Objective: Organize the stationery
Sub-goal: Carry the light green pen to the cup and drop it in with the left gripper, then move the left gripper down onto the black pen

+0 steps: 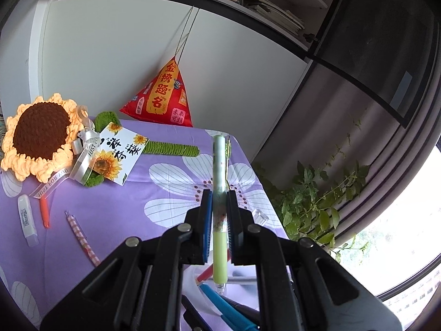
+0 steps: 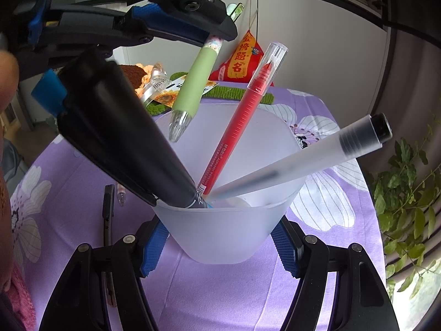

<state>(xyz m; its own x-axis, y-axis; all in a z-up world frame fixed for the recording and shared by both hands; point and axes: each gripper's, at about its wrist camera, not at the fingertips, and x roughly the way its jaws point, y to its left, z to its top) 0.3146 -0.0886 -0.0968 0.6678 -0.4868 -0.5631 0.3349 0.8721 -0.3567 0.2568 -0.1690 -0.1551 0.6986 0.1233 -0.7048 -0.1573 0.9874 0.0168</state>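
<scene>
left hand-held gripper [image 1: 219, 212]: jaws closed tight on the green pen [image 1: 219, 193]. Pen runs forward between the pads, clear tip pointing down and back under the jaws.
green pen position: in the right wrist view the green pen [image 2: 190, 82] hangs tip-down just above the cup's [image 2: 220, 237] far-left rim. Not in yet, judging by the tip sitting above the opening.
right hand-held gripper [image 2: 220, 244]: jaws spread wide, blue pads against both sides of the frosted cup near its base. Looks like a steadying hold; contact seems real on both sides, but I can't confirm squeeze force.
done, left to right in cup: black marker [image 2: 124, 138] leaning left, red pen [image 2: 237, 127] centre, frosted pen with black cap [image 2: 317, 151] leaning right. A blue pen [image 1: 228, 307] also shows below the left hand-held gripper, probably in the cup too.
left on surface [image 1: 165, 193], far left of the left hand-held gripper: white correction tape [image 1: 26, 219], orange pen [image 1: 44, 212], pink checked pencil [image 1: 82, 238]. Small clear item [image 1: 260, 216] just right of the jaws, can't identify it.
also loose: dark clip-like item [image 2: 108, 209] and a clear pen tip [image 2: 121, 195] on the surface left of the cup.
not stationery: crochet sunflower [image 1: 41, 135] and red pouch [image 1: 162, 96] at the back, presumably stay put.
progress estimate: roughly halfway. Green pen drop is the current step, several loose items remain.
</scene>
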